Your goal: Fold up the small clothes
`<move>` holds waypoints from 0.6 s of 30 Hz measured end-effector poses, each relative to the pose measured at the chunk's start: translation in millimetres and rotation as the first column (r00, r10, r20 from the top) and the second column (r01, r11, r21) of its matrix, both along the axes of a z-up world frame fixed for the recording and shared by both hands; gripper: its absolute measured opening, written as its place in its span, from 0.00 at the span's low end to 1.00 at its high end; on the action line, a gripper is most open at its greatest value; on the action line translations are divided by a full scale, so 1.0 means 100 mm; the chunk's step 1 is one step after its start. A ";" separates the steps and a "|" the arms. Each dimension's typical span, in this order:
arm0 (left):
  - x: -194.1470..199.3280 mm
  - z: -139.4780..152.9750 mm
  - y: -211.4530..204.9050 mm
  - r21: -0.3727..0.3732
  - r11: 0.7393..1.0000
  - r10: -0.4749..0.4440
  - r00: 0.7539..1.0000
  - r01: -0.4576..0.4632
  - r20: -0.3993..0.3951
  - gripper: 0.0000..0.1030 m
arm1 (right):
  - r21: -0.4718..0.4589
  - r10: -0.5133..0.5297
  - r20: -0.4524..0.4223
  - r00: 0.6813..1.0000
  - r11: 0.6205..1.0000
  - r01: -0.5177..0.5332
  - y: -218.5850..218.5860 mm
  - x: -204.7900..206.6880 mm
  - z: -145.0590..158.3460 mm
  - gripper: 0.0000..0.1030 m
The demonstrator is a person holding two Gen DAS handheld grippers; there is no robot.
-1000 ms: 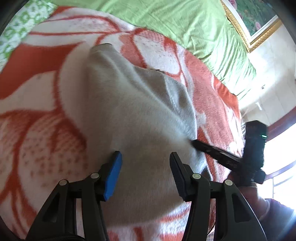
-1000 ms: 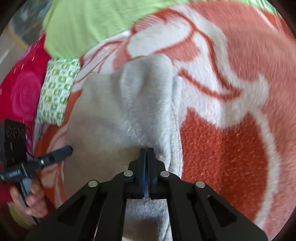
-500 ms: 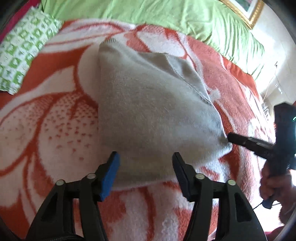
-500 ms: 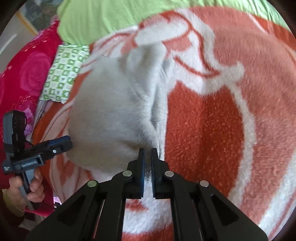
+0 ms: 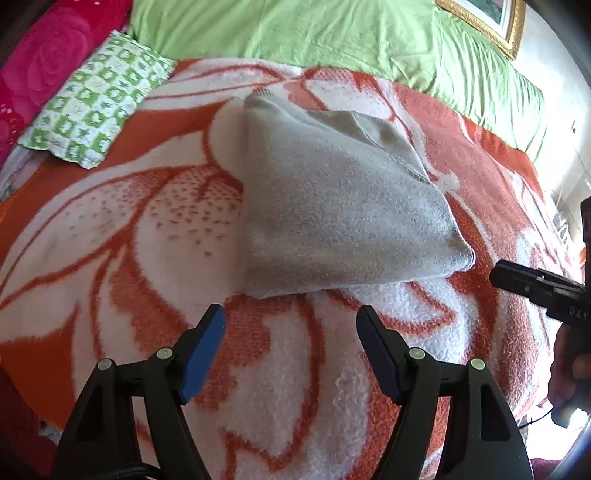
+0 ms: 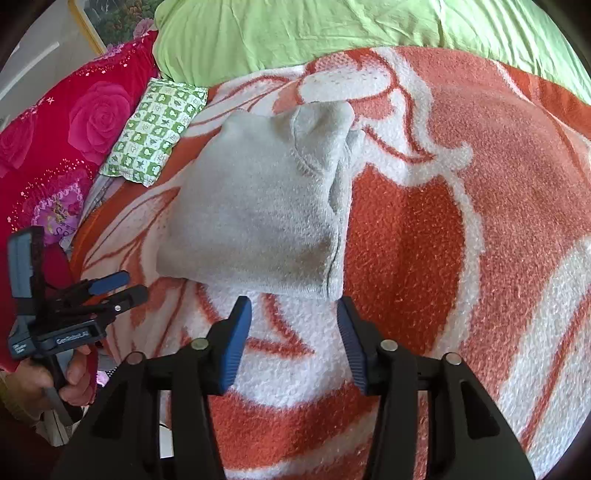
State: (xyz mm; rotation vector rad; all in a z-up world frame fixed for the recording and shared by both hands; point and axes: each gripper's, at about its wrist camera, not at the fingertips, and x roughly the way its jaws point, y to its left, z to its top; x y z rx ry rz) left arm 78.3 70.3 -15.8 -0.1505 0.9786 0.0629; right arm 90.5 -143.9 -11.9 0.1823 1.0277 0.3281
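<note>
A folded grey garment (image 5: 332, 206) (image 6: 258, 206) lies flat on the orange-and-white blanket (image 5: 129, 206) (image 6: 424, 236). My left gripper (image 5: 290, 314) hovers just short of the garment's near edge, its jaws opening with nothing between them. My right gripper (image 6: 293, 308) sits by the garment's near right corner, jaws opening too, pads clear of the cloth. Each gripper shows in the other's view: the right gripper (image 5: 535, 288) at the right edge, the left gripper (image 6: 118, 288) at lower left, held by a hand (image 6: 55, 380).
A green checked cloth (image 5: 96, 107) (image 6: 159, 129) lies at the blanket's far left. A green sheet (image 5: 332, 40) (image 6: 332, 29) covers the bed behind it. A red rose-print cover (image 6: 66, 133) is on the left, a gold-framed picture (image 5: 491, 18) at the top right.
Both grippers have pulled back off the grey garment, which now lies free on the blanket. The right gripper went from shut on the cloth to open; the left widened.
</note>
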 end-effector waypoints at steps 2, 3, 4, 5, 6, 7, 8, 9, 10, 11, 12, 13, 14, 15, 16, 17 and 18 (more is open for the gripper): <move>-0.07 0.00 -0.01 0.019 1.000 0.021 1.000 -0.021 0.015 0.74 | -0.030 0.015 0.010 1.000 0.999 -0.014 0.06 -0.04 0.01 0.66; -0.09 0.00 -0.02 0.035 0.999 0.027 0.999 -0.027 0.019 0.74 | -0.038 0.020 0.016 1.000 0.999 -0.020 0.08 -0.06 0.02 0.71; -0.10 -0.01 -0.03 0.050 0.998 0.031 0.999 -0.032 0.020 0.74 | -0.046 0.025 0.022 0.999 0.999 -0.024 0.10 -0.09 0.02 0.73; -0.13 -0.02 -0.04 0.070 0.997 0.036 0.999 -0.037 0.018 0.74 | -0.050 0.034 0.028 0.999 0.998 -0.032 0.12 -0.12 0.03 0.75; -0.17 -0.02 -0.05 0.091 0.995 0.033 0.999 -0.035 0.017 0.74 | -0.052 0.051 0.034 0.998 0.997 -0.049 0.15 -0.15 0.05 0.77; -0.18 -0.02 -0.05 0.106 0.994 0.028 0.999 -0.029 0.017 0.74 | -0.060 0.063 0.038 0.997 0.996 -0.061 0.17 -0.16 0.06 0.77; -0.21 -0.01 -0.06 0.124 0.992 0.022 1.000 -0.025 0.019 0.74 | -0.069 0.071 0.042 0.997 0.995 -0.068 0.19 -0.18 0.07 0.77; -0.22 0.01 -0.05 0.142 0.990 0.020 1.000 -0.023 0.020 0.74 | -0.087 0.081 0.053 0.995 0.993 -0.077 0.21 -0.21 0.10 0.78; -0.24 0.02 -0.05 0.157 0.987 0.020 1.000 -0.023 0.021 0.75 | -0.096 0.084 0.060 0.995 0.992 -0.078 0.22 -0.23 0.12 0.78; -0.26 0.06 -0.04 0.172 0.985 0.022 0.999 -0.026 0.027 0.78 | -0.107 0.087 0.070 0.994 0.991 -0.080 0.23 -0.26 0.15 0.78; -0.29 0.10 -0.03 0.180 0.983 0.027 0.999 -0.033 0.037 0.81 | -0.117 0.090 0.083 0.992 0.990 -0.080 0.24 -0.29 0.20 0.80; -0.31 0.14 -0.03 0.179 0.983 0.031 0.998 -0.040 0.050 0.81 | -0.121 0.092 0.105 0.990 0.989 -0.079 0.24 -0.32 0.26 0.80; -0.33 0.20 -0.01 0.171 0.984 0.036 0.997 -0.046 0.063 0.84 | -0.114 0.093 0.138 0.986 0.990 -0.077 0.23 -0.36 0.33 0.81; -0.33 0.24 0.01 0.164 0.985 0.037 0.997 -0.048 0.069 0.89 | -0.101 0.094 0.182 0.979 0.992 -0.076 0.23 -0.41 0.40 0.81; -0.33 0.28 0.03 0.152 0.987 0.035 0.997 -0.046 0.074 0.94 | -0.086 0.093 0.270 0.958 0.994 -0.072 0.22 -0.50 0.51 0.83; -0.32 0.30 0.03 0.139 0.990 0.026 0.997 -0.037 0.077 0.99 | -0.090 0.084 0.350 0.933 0.994 -0.056 0.22 -0.57 0.57 0.98; -0.32 0.31 0.03 0.136 0.990 0.023 0.996 -0.035 0.084 0.99 | -0.106 0.074 0.411 0.909 0.994 -0.033 0.23 -0.62 0.58 1.00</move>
